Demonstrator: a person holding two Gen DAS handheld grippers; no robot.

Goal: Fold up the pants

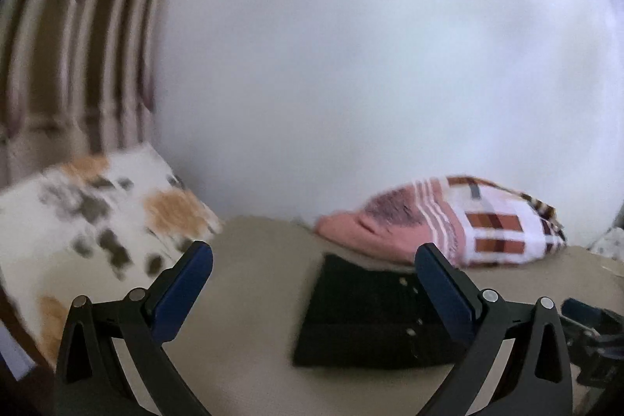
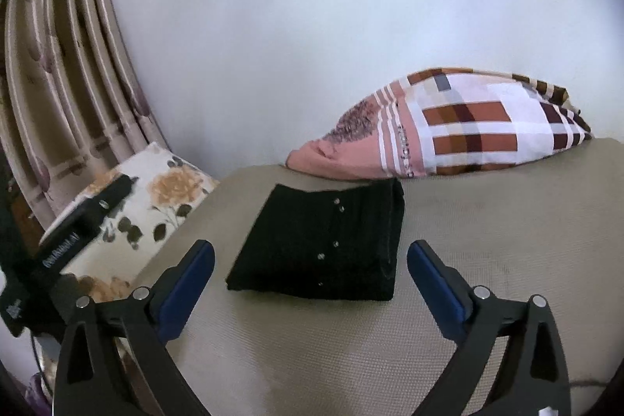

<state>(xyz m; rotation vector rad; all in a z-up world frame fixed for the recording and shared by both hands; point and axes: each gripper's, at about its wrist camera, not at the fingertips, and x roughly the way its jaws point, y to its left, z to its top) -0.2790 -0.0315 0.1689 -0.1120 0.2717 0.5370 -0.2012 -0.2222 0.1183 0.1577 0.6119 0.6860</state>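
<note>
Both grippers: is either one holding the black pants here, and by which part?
Nothing is held. The left gripper and right gripper are open and empty; the folded black pants lie free on the bed.

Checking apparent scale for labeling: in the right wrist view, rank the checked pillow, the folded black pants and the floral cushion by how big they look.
1. Checked pillow, largest.
2. Folded black pants, close behind; they lie nearer the camera, so this gap is unsure.
3. Floral cushion, smallest as seen, though the other gripper and the frame edge hide part of it.
</note>
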